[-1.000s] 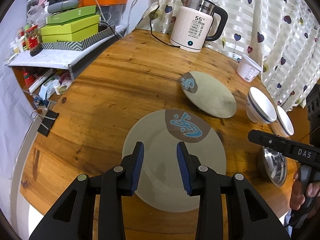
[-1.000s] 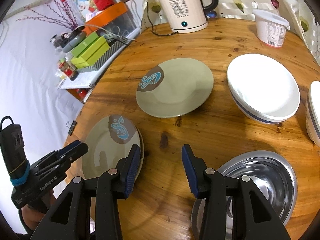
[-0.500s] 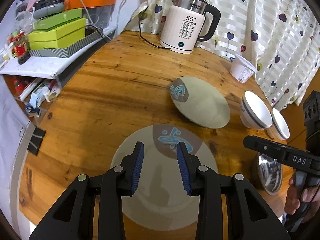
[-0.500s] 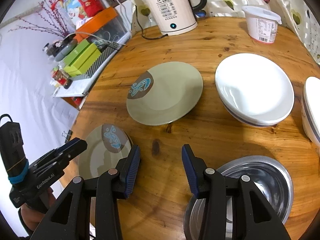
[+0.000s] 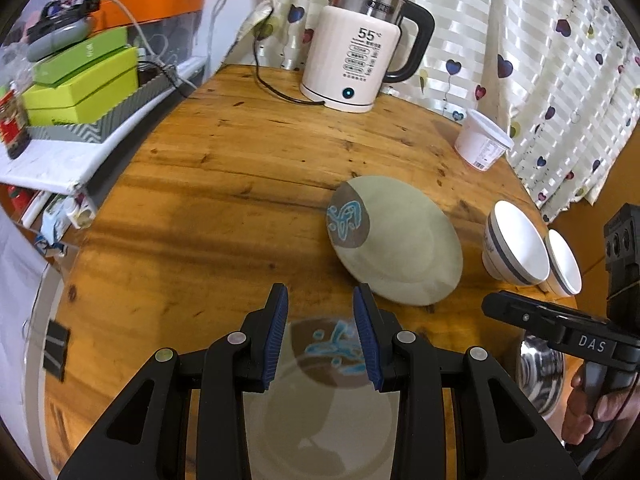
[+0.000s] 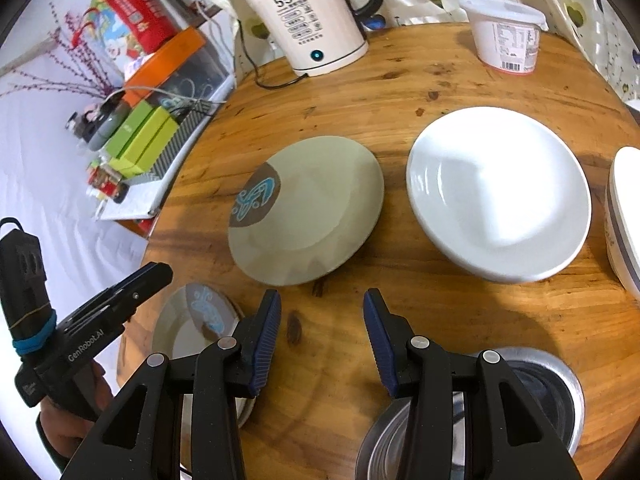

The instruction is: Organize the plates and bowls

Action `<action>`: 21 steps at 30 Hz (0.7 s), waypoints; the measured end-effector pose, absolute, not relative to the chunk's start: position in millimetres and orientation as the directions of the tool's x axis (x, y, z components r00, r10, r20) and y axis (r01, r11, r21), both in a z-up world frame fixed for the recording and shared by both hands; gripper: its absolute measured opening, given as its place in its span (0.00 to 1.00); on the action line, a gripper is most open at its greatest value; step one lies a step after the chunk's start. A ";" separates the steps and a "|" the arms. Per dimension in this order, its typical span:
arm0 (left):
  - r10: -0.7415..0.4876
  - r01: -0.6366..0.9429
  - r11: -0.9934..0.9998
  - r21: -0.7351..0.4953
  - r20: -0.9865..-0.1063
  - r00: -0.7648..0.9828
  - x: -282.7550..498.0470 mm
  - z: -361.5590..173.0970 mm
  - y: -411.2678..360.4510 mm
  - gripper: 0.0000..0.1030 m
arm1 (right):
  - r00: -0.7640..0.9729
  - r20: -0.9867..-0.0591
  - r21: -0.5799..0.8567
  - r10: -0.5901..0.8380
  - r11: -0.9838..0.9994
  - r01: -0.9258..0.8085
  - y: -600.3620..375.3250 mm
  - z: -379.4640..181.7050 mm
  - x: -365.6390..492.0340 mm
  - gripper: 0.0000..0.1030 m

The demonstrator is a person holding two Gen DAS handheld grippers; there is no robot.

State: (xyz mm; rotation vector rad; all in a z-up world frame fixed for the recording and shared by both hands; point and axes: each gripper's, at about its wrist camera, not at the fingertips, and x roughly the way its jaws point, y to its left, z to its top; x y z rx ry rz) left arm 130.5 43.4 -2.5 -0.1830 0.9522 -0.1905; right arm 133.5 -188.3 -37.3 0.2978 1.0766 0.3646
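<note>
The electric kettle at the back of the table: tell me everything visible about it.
The kettle has a cream body, steel top and black handle. It stands upright on its base at the table's far edge, before the curtain. Its front shows 55°C, printed labels and a lit blue button. A black cord leaves its base. Nothing else touches it.

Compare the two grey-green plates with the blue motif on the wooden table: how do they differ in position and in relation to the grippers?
The near plate lies at the table's front edge, under the open left gripper; the far plate lies mid-table beside the white bowl, with no gripper over it. The near plate is partly hidden by fingers; the far plate shows whole. Both share the same glaze and a brown patch with a blue motif.
</note>
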 end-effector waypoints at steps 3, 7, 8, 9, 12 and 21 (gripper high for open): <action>-0.261 0.103 0.964 -0.245 -0.795 0.547 141.8 -5.4 38.5 0.34 | 0.424 -0.799 0.415 0.426 0.901 -0.125 -190.8 -40.1 139.3 0.42; -0.276 0.126 0.961 -0.247 -0.804 0.527 156.2 -9.2 34.1 0.34 | 0.419 -0.803 0.426 0.423 0.900 -0.093 -193.4 -43.8 148.6 0.42; -0.279 0.129 0.960 -0.249 -0.805 0.523 159.9 -10.2 33.5 0.34 | 0.419 -0.804 0.426 0.422 0.900 -0.088 -193.6 -44.3 150.1 0.42; -0.284 0.133 0.959 -0.252 -0.807 0.518 164.2 -11.1 32.9 0.34 | 0.419 -0.805 0.426 0.420 0.901 -0.085 -193.5 -44.6 151.6 0.42; -0.297 0.137 0.955 -0.265 -0.813 0.501 175.4 -15.0 32.2 0.34 | 0.417 -0.807 0.429 0.418 0.900 -0.071 -193.0 -46.1 157.8 0.42; -0.319 0.137 0.947 -0.289 -0.833 0.452 200.1 -29.9 30.4 0.34 | 0.398 -0.823 0.426 0.405 0.904 -0.040 -189.6 -56.4 171.9 0.42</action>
